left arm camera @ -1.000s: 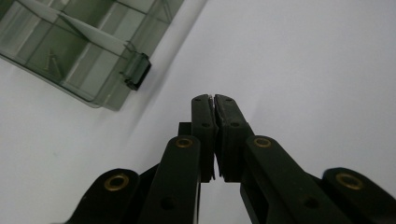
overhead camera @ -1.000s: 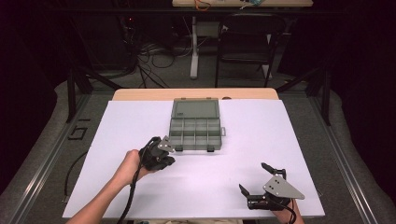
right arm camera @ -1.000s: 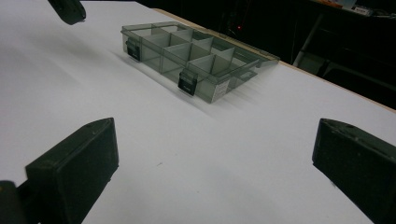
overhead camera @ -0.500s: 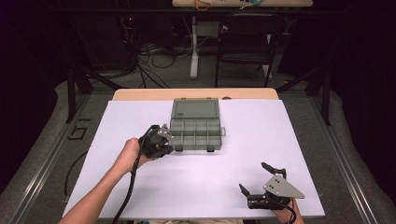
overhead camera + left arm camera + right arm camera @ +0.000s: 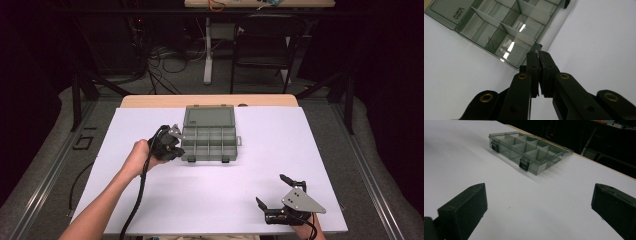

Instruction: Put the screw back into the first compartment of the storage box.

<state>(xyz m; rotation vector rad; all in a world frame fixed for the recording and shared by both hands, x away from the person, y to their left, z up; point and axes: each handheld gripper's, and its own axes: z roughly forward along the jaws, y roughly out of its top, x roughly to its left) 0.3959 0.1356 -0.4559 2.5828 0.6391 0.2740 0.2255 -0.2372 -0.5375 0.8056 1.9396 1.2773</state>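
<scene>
A smoky clear compartment box [image 5: 209, 141] lies on the white table [image 5: 225, 200] with its lid [image 5: 209, 116] folded back flat. My left gripper [image 5: 172, 141] is shut and sits against the box's left side. In the left gripper view its tips [image 5: 538, 52] meet right at a corner of the box [image 5: 499, 30]; a small glint shows between them, and I cannot tell what it is. A thin pin-like piece [image 5: 488, 39] lies in one compartment. My right gripper [image 5: 271, 190] rests open near the table's front right, pointing at the box [image 5: 529, 151] with nothing between its jaws [image 5: 537, 187].
The white sheet ends on a wooden strip [image 5: 210, 101] behind the box. Beyond the table are a chair [image 5: 262, 45], a table leg and loose cables on the floor [image 5: 165, 65]. Two dark latches [image 5: 524, 165] sit on the box's front wall.
My left hand has moved away from the front edge, up along the box's left side, with the jaws still shut. The right gripper has stayed put.
</scene>
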